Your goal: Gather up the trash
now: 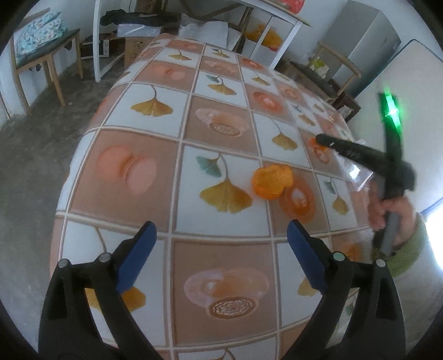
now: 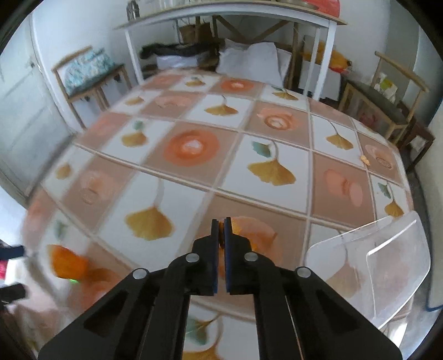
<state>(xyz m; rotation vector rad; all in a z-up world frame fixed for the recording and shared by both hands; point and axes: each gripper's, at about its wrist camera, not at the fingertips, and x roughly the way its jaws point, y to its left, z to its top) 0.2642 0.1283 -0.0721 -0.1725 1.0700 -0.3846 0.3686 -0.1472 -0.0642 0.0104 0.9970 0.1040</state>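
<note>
Trash on the desk [image 1: 177,127], which is wearing a glossy cloth printed with squares of ginkgo leaves and orange fruit, is showing mainly as one crumpled orange piece of peel [image 1: 272,181]; it is lying flat on the cloth ahead of the left tongs [image 1: 221,229] and a little to their right, with bare cloth between. Those tongs are standing spread wide, their blue pads [image 1: 138,257] gripping nothing and touching nothing. The right tongs [image 2: 221,221] are sitting closed, pads almost together, angled down over the cloth; a sliver of orange is showing in the slit between the tips, and I cannot tell whether it is pinched there or only print behind. In the left view they are reaching in from the right, blurred, with a hand [image 1: 393,213] in a green knitted sleeve [image 1: 409,249] gripping the handle. A clear plastic tray [image 2: 387,263] is sitting at the desk's near right corner, just beside the right tongs. A small yellow-brown scrap [image 2: 365,160] is lying farther along the right side, well apart from both tongs. Nothing is standing between the left tongs and the peel. Around the desk, a wooden chair carrying a folded patterned cloth [image 2: 88,69] is standing at the far left, a white-framed table [image 2: 229,13] and white pillows [image 2: 249,61] are crowding the far end, and another wooden chair [image 2: 387,97] is standing at the right.
</note>
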